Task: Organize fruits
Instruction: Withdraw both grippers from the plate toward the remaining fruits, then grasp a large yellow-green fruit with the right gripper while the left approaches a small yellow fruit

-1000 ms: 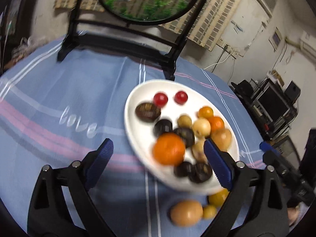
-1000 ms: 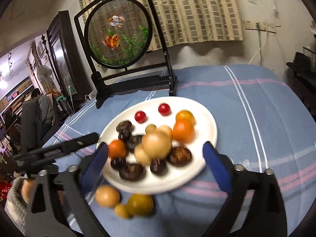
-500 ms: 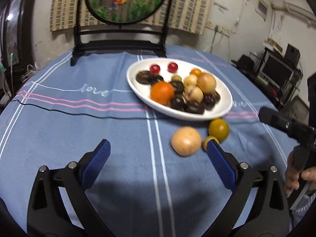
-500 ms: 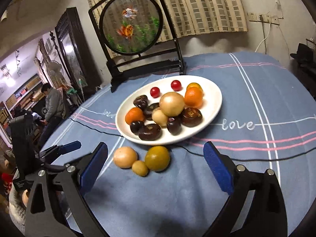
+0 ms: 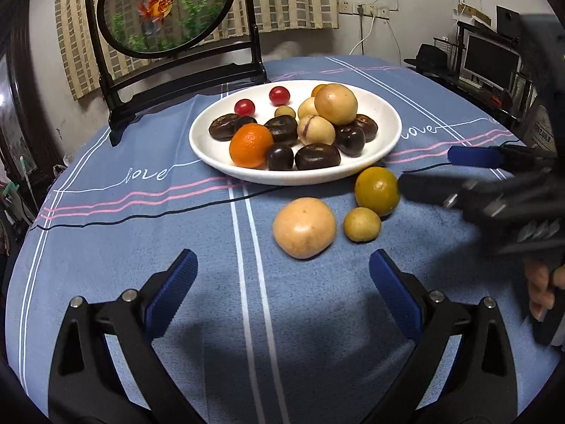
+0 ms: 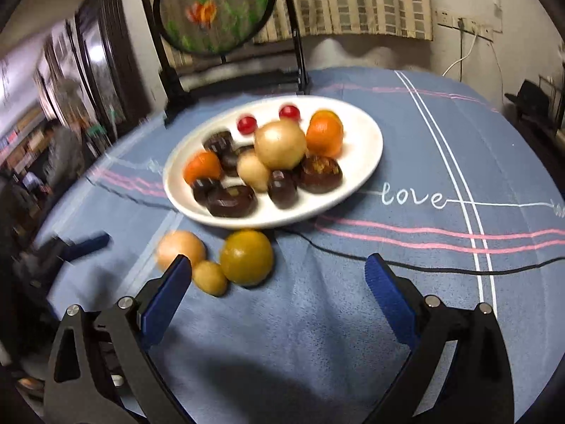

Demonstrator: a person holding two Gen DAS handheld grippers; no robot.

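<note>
1. The left gripper (image 5: 282,293) hangs above a blue tablecloth (image 5: 197,247), its two blue-padded fingers spread wide with nothing between them.
2. Ahead of it, just beyond the fingertips and a little right of centre, three loose fruits lie on the cloth: a large tan fruit (image 5: 304,228), a small yellow-brown fruit (image 5: 362,224) just beside it on the right, and a round yellow-green fruit (image 5: 377,191) behind that one.
3. Farther ahead sits a white plate (image 5: 383,125) piled with fruit: an orange (image 5: 251,145), two red cherry tomatoes (image 5: 279,95), several dark brown fruits (image 5: 317,156) and pale tan ones.
4. The yellow-green fruit lies close against the plate's near rim.
5. The right gripper (image 6: 277,291) is also wide open and empty, above the cloth.
6. From it, the three loose fruits sit ahead and to the left; the small yellow-brown fruit (image 6: 210,277) is just beside its left fingertip.
7. In the left view, the right gripper's fingers (image 5: 473,156) reach in from the right, one blurred tip close to the yellow-green fruit.
8. A round goldfish screen (image 5: 166,7) on a black stand is behind the plate.
</note>
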